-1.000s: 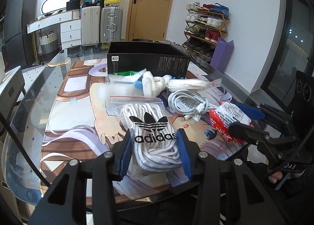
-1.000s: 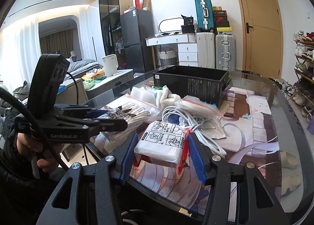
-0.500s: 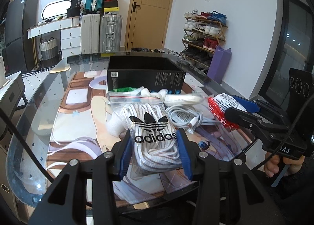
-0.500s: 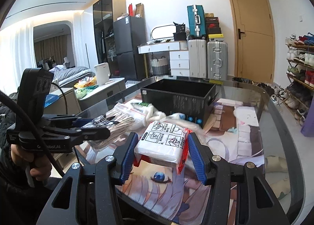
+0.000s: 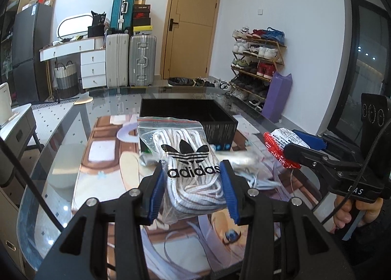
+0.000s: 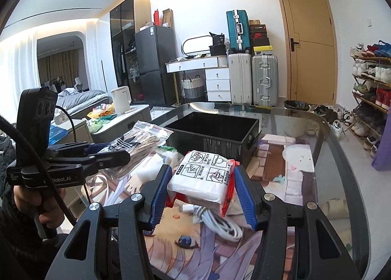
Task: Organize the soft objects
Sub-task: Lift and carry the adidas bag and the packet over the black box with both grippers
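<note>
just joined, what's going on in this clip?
A person holds a handheld gripper in each hand over a glass table. The left gripper is shut on a zip bag of white laces with an Adidas logo. The right gripper is shut on a white and red packet. Both items are held off the table, in front of an open black box. A coiled white cable lies on the printed mat below.

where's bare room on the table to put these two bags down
The black box is open, nothing showing inside. Bare mat lies right of it, bare glass left of the mat. It is crowded in front of the box: white cable and blurred packets.
</note>
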